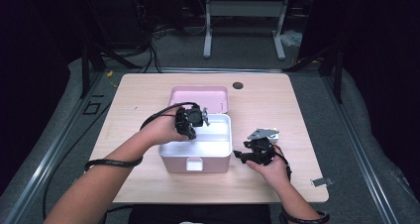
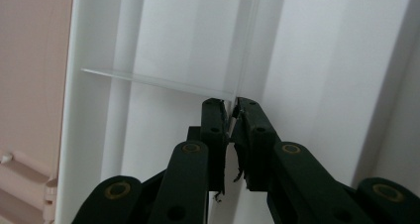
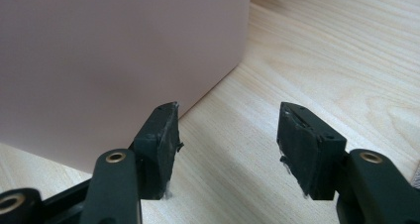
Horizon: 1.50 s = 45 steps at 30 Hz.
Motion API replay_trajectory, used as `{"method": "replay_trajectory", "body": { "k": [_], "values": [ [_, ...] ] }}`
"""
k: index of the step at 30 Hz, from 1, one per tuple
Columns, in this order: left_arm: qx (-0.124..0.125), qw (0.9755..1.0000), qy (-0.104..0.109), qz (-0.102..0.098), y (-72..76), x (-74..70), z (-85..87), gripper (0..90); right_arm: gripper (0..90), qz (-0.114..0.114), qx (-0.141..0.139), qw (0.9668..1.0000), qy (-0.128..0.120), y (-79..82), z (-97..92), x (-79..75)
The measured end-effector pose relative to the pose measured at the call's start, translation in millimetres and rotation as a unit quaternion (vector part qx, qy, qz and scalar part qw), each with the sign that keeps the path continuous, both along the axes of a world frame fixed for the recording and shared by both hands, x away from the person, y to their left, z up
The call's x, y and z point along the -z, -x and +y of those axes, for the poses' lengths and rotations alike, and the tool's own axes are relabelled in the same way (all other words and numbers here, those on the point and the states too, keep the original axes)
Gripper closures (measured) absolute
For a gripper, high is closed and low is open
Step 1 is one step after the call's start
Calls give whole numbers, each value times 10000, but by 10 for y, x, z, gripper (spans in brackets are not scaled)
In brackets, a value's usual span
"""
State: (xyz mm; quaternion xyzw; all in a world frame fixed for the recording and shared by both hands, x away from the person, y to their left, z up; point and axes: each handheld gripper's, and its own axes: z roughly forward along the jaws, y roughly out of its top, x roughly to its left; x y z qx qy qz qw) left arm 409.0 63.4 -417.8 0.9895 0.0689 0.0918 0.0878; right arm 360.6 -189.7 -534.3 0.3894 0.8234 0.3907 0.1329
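The divider (image 2: 163, 81), a thin clear sheet, stood inside the white interior of the pink box (image 1: 218, 162), which was set near the middle of the table (image 1: 148, 90), slightly toward the near edge.

Nearest the person, at about 3 o'clock from the box, the right gripper (image 1: 250, 152) was rested on the tabletop. In the right gripper view its jaws (image 3: 228, 125) were spread wide with nothing but bare wood (image 3: 322, 50) between them, and they were pointed at the box's pink outer wall (image 3: 124, 50). It was probably parked there to be ready to steady the box.

Farther in, the left gripper (image 1: 190, 121) was reached down into the box from about 10 o'clock. In the left gripper view its jaws (image 2: 230, 105) were clenched almost together on the divider's thin edge, a pinch that was judged suited to lifting or reseating so slim a sheet.

At 12 o'clock from the box the pink lid (image 1: 198, 96) was laid open and flat, so that the interior was left free to be reached.

The surface was a pale wood-grain top with a round dark cable hole (image 1: 237, 85) near its far edge. Beyond it grey floor, loose cables and a white metal frame (image 1: 245, 8) were seen against a dark room.
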Motion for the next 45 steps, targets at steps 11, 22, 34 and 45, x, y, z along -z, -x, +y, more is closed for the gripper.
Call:
{"method": "replay_trajectory", "body": {
  "k": [11, 22, 34, 45],
  "values": [
    [210, 9996, -164, 71, -21, -5, -30, 844, 414, 13, -10, 10000, 0, -1, 1, 2],
    [282, 9989, -387, 28, -12, 33, -95, 837, 414, -6, -3, 10000, 21, -1, 4, 3],
    [502, 9973, -533, -22, 2, 31, -124, 855, 414, -9, 11, 10000, -1, -2, -1, -1],
    [484, 9975, -516, -39, 22, -44, -120, 875, 414, 13, 16, 10000, -26, -3, -18, -7]
  ]
}}
